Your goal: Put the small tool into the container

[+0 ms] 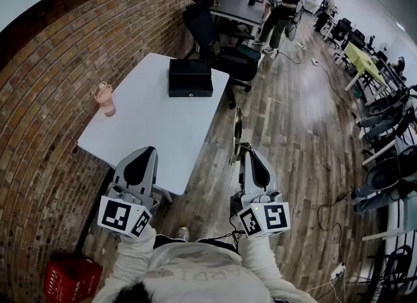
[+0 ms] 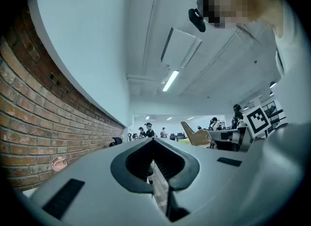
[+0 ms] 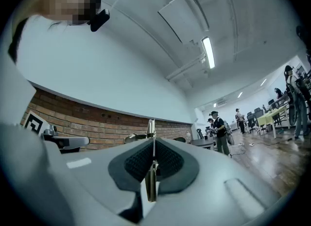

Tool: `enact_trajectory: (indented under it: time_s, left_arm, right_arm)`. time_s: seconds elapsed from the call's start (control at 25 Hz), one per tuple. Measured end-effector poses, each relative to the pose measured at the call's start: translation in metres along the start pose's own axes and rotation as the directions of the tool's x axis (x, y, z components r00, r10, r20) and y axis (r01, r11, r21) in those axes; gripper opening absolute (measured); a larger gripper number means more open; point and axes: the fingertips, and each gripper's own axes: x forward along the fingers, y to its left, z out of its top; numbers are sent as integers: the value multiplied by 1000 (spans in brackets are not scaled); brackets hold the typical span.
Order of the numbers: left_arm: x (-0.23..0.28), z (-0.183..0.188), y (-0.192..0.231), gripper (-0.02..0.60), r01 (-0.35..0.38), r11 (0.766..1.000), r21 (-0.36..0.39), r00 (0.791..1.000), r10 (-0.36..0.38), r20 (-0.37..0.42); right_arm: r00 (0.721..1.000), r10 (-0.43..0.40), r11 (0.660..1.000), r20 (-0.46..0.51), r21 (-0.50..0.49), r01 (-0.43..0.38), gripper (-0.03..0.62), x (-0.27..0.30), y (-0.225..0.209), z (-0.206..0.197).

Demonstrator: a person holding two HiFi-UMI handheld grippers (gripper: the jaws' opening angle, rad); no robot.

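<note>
**Tool gripped, not yet delivered**

My right gripper [image 3: 151, 156] is clamped on the small tool [image 3: 151, 185], a thin metal strip. Left gripper [image 2: 156, 165] is closed and empty. The black container [image 1: 190, 77] sits at the table's [image 1: 150, 135] far edge, well apart from both grippers and looking closed. Carry and drop remain. Only the head view shows the container; the right gripper view confirms the grip.

pink cup [image 1: 104, 99] upright on white worktop [image 1: 153, 135] near brick wall [image 1: 45, 67] | red crate [image 1: 70, 279] on wood floor [image 1: 296, 139] | black office chair [image 1: 207, 31] beyond worktop | people [image 1: 283, 5] at far desk
</note>
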Motion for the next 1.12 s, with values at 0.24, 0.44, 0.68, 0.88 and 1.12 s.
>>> enact_trajectory:
  time_s: [0.24,0.44,0.68,0.88,1.12]
  left_arm:
    - [0,1,14,5,8,1000,-2,1000,-8,0]
    - [6,-2,30,5,22,1000,-6,1000,-22,0]
    - [12,-10,53,5,46,999,-22,999,-46,0]
    - [27,-15,62,5,80,996,-33,997,-80,9]
    - [48,-21,64,5,97,994,-41,995,-96,17]
  right_arm:
    - [1000,-5,1000,0,-7,5,15,8,11,-3]
    - [1000,-21,1000,-1,-12,21,15,21,17,-8]
    - [998,-57,998,5,19,57,15,36,25,-20]
    - [997,-73,997,14,2,73,15,47,25,-21]
    - [995,-95,995,18,-7,95,15,56,10,-24]
